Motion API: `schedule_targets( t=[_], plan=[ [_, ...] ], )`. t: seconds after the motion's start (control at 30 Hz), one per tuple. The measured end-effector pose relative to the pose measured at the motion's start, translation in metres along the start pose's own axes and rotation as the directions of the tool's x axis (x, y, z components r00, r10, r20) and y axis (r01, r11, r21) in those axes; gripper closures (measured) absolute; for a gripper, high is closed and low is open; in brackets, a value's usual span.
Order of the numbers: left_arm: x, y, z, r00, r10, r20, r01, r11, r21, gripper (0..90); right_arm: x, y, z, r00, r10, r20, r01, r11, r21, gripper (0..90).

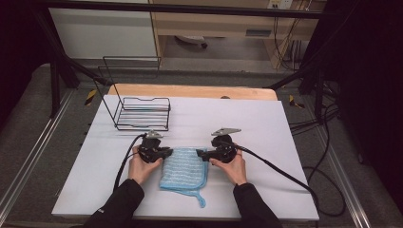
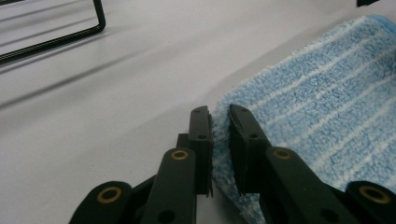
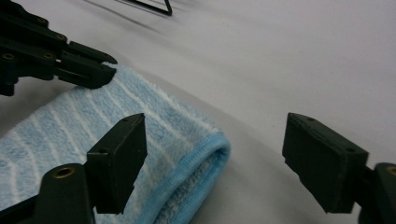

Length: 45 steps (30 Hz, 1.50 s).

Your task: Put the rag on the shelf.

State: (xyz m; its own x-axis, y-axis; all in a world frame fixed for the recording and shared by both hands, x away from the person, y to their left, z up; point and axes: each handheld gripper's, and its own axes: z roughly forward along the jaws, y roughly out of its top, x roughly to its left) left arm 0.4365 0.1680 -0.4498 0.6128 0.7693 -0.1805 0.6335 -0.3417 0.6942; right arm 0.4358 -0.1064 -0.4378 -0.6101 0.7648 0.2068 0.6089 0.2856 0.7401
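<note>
L gripper point(image 2: 219, 140) pinches cloth point(image 2: 327, 116) edge; R gripper point(image 3: 215, 158) agape.

A light blue cloth point(image 1: 185, 169) with thin white stripes and a plain blue hem lies on a white worktop point(image 1: 266, 123) edged in pale wood at the back. Both grippers, left point(image 2: 219, 126) and right point(image 3: 215, 163), have matte black jaws with brass-coloured rivets, grey top plates and black cables. The wire rack point(image 1: 142, 114) is black. The person's sleeves point(image 1: 119, 202) are black; the surrounding floor is grey.
</note>
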Motion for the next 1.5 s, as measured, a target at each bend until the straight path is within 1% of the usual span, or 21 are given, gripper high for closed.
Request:
schedule_targets(
  t=[0.07,0.17,0.3,0.43,0.7,0.77,0.93,1.03,1.2,1.37,1.5],
  plan=[
    [0.0,0.0,0.0,1.0,0.002,0.002,-0.002,1.0,-0.002,79.1,-0.001,-0.002,0.004,1.0,-0.003,0.006,0.002,1.0,0.022,26.4],
    [0.0,0.0,0.0,1.0,0.006,0.004,-0.006,1.0,-0.003,79.1,-0.002,-0.004,0.007,1.0,0.005,-0.001,-0.005,0.999,0.04,29.8],
    [0.0,-0.001,0.0,1.0,0.008,0.0,-0.008,1.0,-0.006,79.0,0.0,-0.006,0.01,0.9996,0.025,-0.016,-0.024,0.999,0.035,34.6],
    [0.0,-0.001,0.0,1.0,0.006,0.002,-0.006,1.0,-0.007,78.9,0.0,-0.007,0.012,0.9993,0.033,-0.021,-0.032,0.998,0.046,40.6],
    [0.001,-0.001,0.0,1.0,0.003,0.004,-0.003,1.0,-0.005,78.9,0.001,-0.008,0.013,0.9945,0.087,-0.059,-0.083,0.994,0.065,56.6],
    [0.0,-0.001,0.0,1.0,0.005,0.003,-0.005,1.0,-0.004,78.9,0.002,-0.009,0.012,0.9935,0.1,-0.054,-0.096,0.993,0.069,59.5],
    [0.0,-0.001,0.0,1.0,0.001,0.001,-0.001,1.0,-0.005,79.0,0.003,-0.009,0.012,0.9893,0.133,-0.062,-0.127,0.988,0.086,66.4],
    [0.001,0.0,-0.001,1.0,-0.005,0.009,0.005,1.0,-0.006,79.7,0.003,-0.009,0.012,0.9881,0.138,-0.067,-0.132,0.987,0.09,70.2],
    [0.001,0.0,-0.001,0.9998,-0.014,0.015,0.014,0.9999,-0.009,81.4,0.003,-0.009,0.013,0.9844,0.156,-0.081,-0.148,0.984,0.096,74.3],
    [0.004,0.0,-0.003,0.999,-0.029,0.034,0.029,0.9995,-0.012,82.8,0.002,-0.009,0.012,0.982,0.169,-0.086,-0.16,0.982,0.095,77.3],
    [0.004,0.001,-0.006,0.9987,-0.031,0.04,0.032,0.9993,-0.02,83.3,0.002,-0.009,0.011,0.9812,0.171,-0.09,-0.163,0.983,0.084,78.4]
  ],
)
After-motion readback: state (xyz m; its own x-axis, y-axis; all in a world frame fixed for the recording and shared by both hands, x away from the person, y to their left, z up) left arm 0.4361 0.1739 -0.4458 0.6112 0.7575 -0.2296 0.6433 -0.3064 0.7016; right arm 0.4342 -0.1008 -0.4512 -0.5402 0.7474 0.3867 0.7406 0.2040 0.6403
